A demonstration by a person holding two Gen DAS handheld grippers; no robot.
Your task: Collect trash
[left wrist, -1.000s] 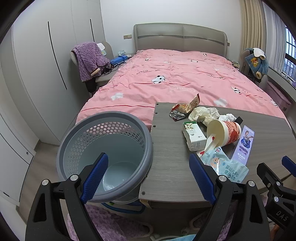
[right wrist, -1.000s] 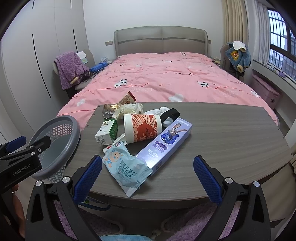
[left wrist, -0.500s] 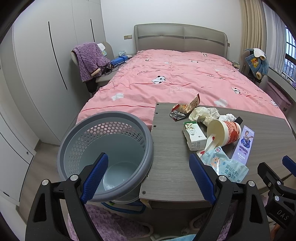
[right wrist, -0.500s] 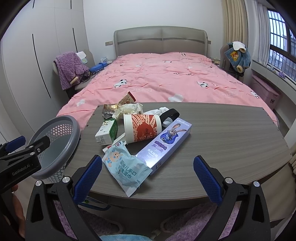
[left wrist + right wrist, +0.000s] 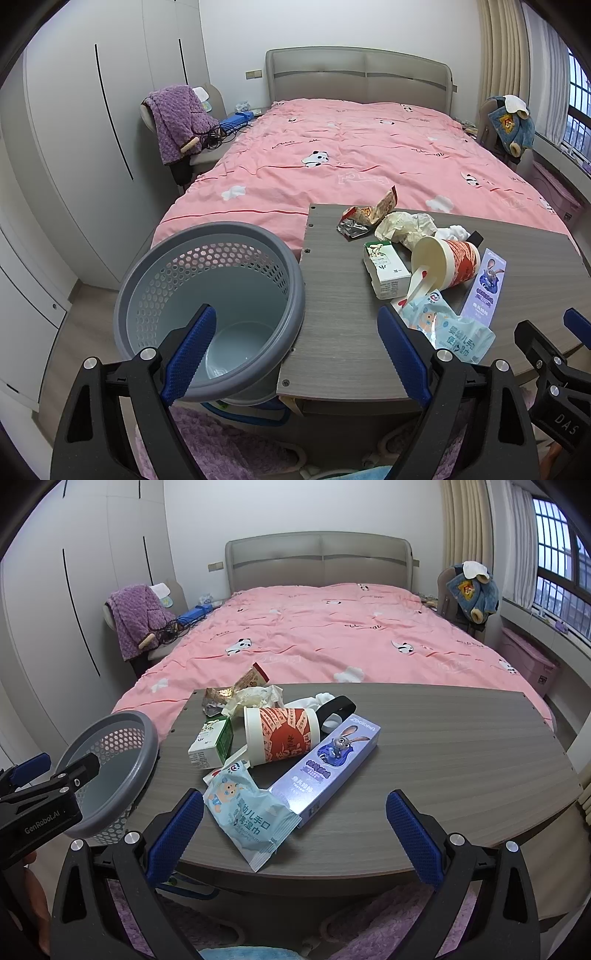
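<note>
A grey perforated bin (image 5: pixel 210 306) stands empty at the left end of a grey wood table (image 5: pixel 443 746). Trash lies on the table: a red-and-white paper cup on its side (image 5: pixel 282 738), a green-and-white carton (image 5: pixel 212 742), a light blue wipes packet (image 5: pixel 247 812), a purple rabbit box (image 5: pixel 328 764), crumpled wrappers (image 5: pixel 251 696) and a white and black item (image 5: pixel 325 707). My left gripper (image 5: pixel 295 343) is open, hovering over the bin's rim and the table corner. My right gripper (image 5: pixel 293 830) is open, just before the wipes packet.
A bed with a pink cover (image 5: pixel 332 642) lies beyond the table. A chair with purple fabric (image 5: pixel 177 122) stands at the left by white wardrobes (image 5: pixel 92 147). A chair with a blue jacket (image 5: pixel 472 590) stands at the right. A purple rug (image 5: pixel 221 450) lies below.
</note>
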